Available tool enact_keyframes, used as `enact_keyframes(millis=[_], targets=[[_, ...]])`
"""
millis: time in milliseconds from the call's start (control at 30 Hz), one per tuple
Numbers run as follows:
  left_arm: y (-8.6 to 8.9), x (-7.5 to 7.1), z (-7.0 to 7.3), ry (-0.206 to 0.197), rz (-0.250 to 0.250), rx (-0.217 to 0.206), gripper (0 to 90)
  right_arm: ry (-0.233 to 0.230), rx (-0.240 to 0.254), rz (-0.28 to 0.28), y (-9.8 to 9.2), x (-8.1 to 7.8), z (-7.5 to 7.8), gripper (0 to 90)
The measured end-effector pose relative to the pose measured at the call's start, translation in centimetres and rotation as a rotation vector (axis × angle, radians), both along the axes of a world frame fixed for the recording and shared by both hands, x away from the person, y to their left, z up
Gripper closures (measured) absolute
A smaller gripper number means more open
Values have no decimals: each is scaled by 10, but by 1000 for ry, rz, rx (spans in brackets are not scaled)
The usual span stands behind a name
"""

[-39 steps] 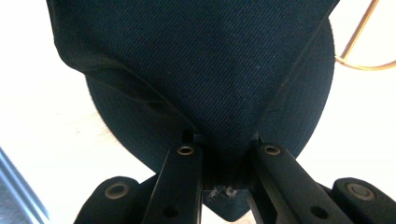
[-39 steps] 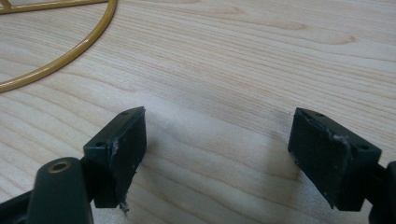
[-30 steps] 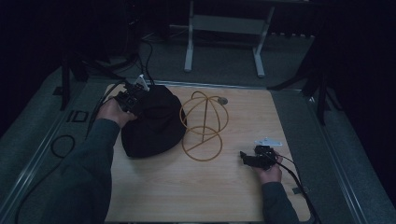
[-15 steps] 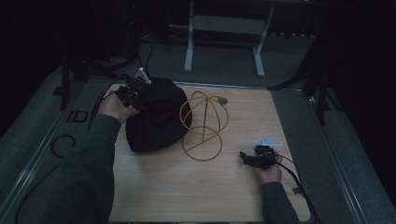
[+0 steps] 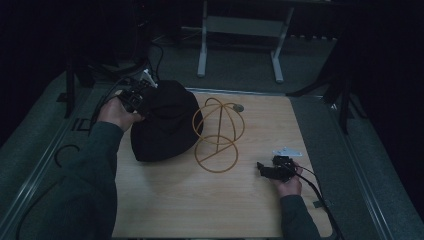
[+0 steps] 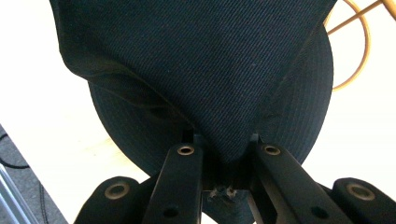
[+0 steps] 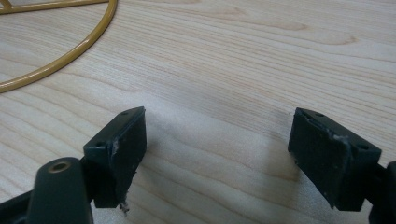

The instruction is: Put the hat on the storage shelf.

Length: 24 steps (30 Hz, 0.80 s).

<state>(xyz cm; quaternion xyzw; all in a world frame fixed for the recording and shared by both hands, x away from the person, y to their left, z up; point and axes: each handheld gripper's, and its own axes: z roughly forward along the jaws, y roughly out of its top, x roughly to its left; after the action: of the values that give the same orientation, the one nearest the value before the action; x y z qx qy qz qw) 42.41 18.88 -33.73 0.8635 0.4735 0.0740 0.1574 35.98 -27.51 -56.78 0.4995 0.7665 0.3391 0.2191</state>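
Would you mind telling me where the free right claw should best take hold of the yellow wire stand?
Probably the upper arch of the yellow wire stand, approached from the right claw's side. Its base ring lies flat on the light wooden table, leaving little room beneath, while the thin raised hoops stand clear. That claw is open; the black fabric hat crowds the stand's far side.

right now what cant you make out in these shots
- Left gripper, high view: its tips are buried in the black hat; the left gripper view shows them clamped on the fabric.
- Gold wire stand, left and right gripper views: cut off by the frame edge.
- Right gripper, high view: too dark and small to judge; the right gripper view shows it open.
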Motion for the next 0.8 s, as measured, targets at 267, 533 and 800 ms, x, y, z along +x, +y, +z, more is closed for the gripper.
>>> enact_keyframes(millis=[267, 533, 800], targets=[[9, -4, 8, -26, -35, -15, 858, 0, -1, 0, 0, 0, 0, 192], [18, -8, 14, -48, -39, -35, 858, 1, -1, 1, 0, 0, 0, 192], [25, -12, 26, -64, -42, -27, 858, 1, -2, 2, 0, 0, 0, 192]])
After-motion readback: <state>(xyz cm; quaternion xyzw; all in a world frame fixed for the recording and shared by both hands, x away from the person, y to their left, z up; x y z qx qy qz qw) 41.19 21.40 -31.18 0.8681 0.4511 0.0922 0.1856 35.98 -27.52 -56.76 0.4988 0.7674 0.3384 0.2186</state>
